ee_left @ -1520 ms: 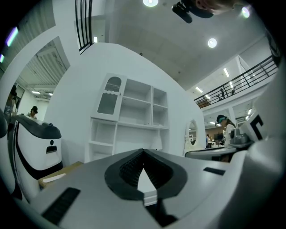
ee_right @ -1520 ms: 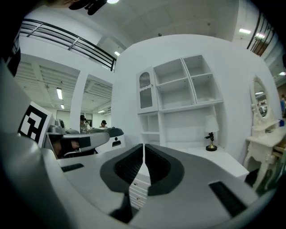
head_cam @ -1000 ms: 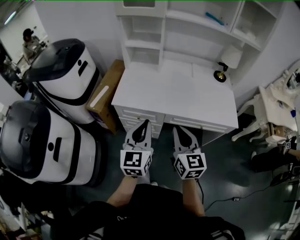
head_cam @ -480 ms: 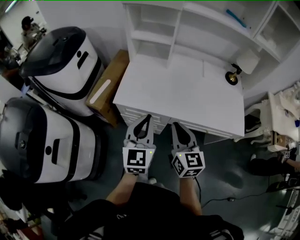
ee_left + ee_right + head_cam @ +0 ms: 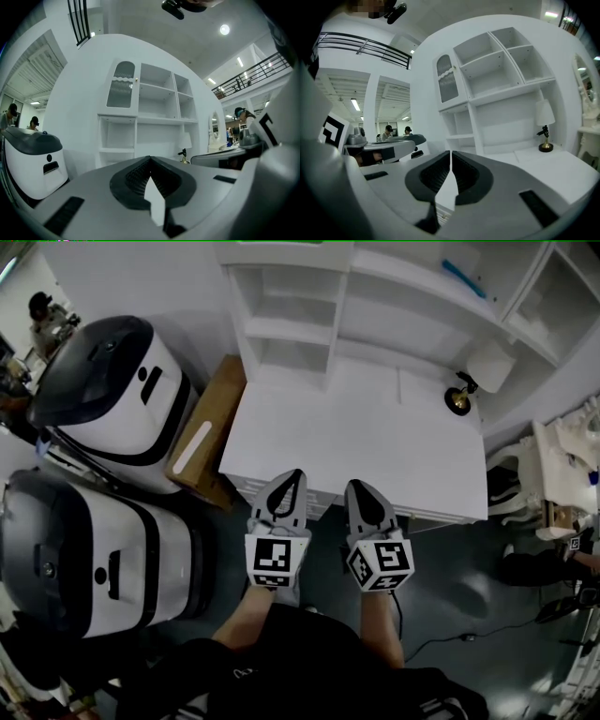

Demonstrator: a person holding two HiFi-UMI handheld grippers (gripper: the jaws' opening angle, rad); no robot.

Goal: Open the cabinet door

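A white desk [image 5: 356, 442] carries a hutch of open shelves [image 5: 300, 329]. The cabinet door, arched and with ribbed glass, sits high at the hutch's left end [image 5: 121, 85] [image 5: 446, 79], some way ahead of both grippers. My left gripper [image 5: 292, 474] [image 5: 150, 159] and right gripper [image 5: 360, 486] [image 5: 450, 152] are side by side, pointing level at the desk, with their tips just over its front edge. Both are shut and hold nothing.
Two big white-and-black machines [image 5: 103, 399] [image 5: 84, 549] stand at the left, with a cardboard box [image 5: 202, 442] between them and the desk. A small lamp [image 5: 483, 367] sits on the desk's right back corner. A white chair [image 5: 511, 484] and a floor cable [image 5: 469, 624] lie to the right.
Both grippers have come forward together towards the desk; their tips, earlier short of its drawers, now reach over its front edge. Jaws stay shut.
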